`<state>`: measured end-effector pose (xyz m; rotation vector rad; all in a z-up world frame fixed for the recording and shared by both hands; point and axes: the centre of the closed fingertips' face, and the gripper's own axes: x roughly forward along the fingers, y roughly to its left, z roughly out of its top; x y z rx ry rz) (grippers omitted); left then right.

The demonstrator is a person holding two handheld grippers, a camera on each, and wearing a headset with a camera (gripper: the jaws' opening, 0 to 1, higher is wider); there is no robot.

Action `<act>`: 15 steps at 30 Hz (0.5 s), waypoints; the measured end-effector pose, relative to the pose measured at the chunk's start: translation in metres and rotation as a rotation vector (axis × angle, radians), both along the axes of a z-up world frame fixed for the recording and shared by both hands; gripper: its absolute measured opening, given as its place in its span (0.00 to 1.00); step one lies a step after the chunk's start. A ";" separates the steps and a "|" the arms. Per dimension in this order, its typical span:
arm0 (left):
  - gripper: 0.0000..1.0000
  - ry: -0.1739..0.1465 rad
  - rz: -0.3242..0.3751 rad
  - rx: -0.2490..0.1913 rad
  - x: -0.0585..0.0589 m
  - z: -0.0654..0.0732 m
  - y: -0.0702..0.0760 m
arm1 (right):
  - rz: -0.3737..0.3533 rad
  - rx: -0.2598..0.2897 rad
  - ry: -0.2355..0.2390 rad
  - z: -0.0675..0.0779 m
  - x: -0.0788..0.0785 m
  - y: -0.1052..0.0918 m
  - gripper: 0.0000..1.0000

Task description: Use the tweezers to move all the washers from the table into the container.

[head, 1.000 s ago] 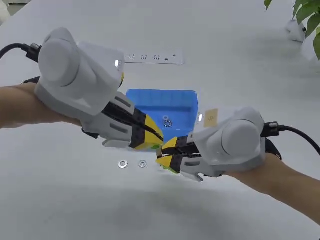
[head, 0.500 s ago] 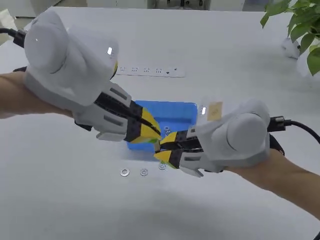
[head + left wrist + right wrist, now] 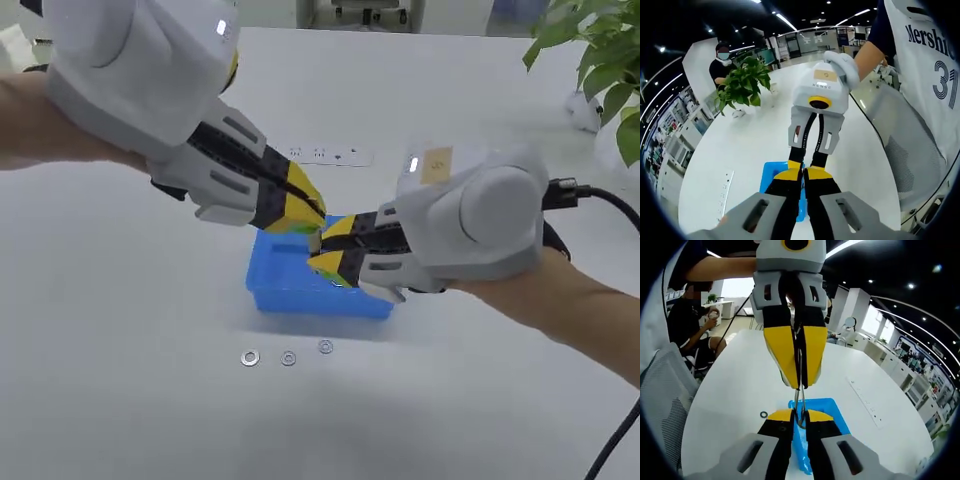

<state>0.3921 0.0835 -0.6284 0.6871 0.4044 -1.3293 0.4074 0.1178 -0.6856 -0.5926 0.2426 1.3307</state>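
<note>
Thin metal tweezers [image 3: 799, 401] run between both grippers, tip to tip. My left gripper [image 3: 308, 222] reaches down from the upper left, and its yellow jaws are shut on the upper part of the tweezers. From the right, my right gripper [image 3: 322, 250] is shut on their lower end. Both hang above the blue container [image 3: 300, 292]. Three washers [image 3: 288, 358] lie in a row on the white table in front of the container. In the right gripper view, one washer [image 3: 763, 414] lies left of the container [image 3: 827, 407]. I cannot tell whether the tweezer tips hold a washer.
A white power strip [image 3: 325, 154] lies on the table behind the container. A green plant [image 3: 600, 50] stands at the back right corner. A black cable [image 3: 600, 215] trails from the right gripper. Open white tabletop surrounds the container.
Both grippers have risen from the table beside the washers and moved back over the container. All three washers in front now show.
</note>
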 end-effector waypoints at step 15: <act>0.06 0.054 0.028 -0.002 0.046 -0.039 0.010 | -0.023 -0.035 0.038 -0.037 0.038 0.005 0.10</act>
